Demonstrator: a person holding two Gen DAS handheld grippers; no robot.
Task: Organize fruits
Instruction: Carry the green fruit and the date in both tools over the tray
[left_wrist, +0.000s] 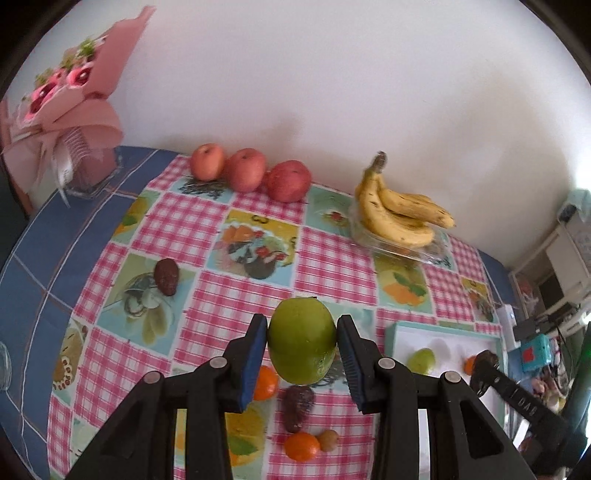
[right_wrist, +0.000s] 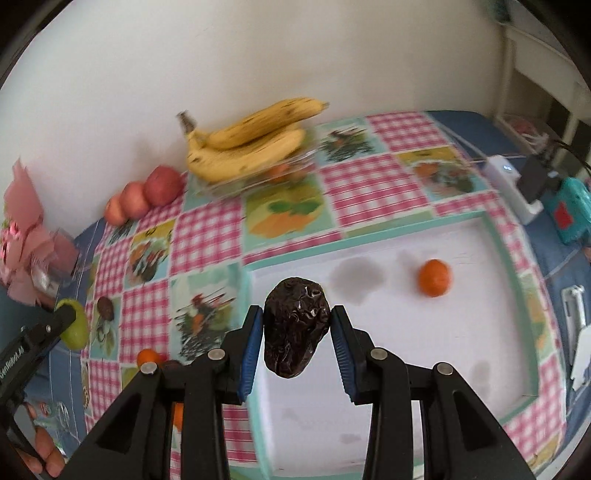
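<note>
Two fruits are in my grippers now. My left gripper (left_wrist: 302, 345) is clenched on a green mango (left_wrist: 302, 339), which sits between the blue pads and is lifted above the checked tablecloth (left_wrist: 177, 229). My right gripper (right_wrist: 296, 334) grasps a dark wrinkled avocado (right_wrist: 295, 326) between its pads, above the near left part of the white tray (right_wrist: 424, 369).

I see one orange (right_wrist: 434, 277) lying in this tray, toward its far side, well apart from the avocado. From the left camera I also see a small green fruit (left_wrist: 422, 360) in the tray.

A clear dish (left_wrist: 406, 247) near the wall holds the bananas (left_wrist: 399, 210). Three apples (left_wrist: 245, 170) stand in a row at the wall, outside any container. On the cloth under my left gripper lie another avocado (left_wrist: 297, 408), two oranges (left_wrist: 301, 446) and a small brown fruit (left_wrist: 328, 440); a third avocado (left_wrist: 166, 277) lies far to the left.
</note>
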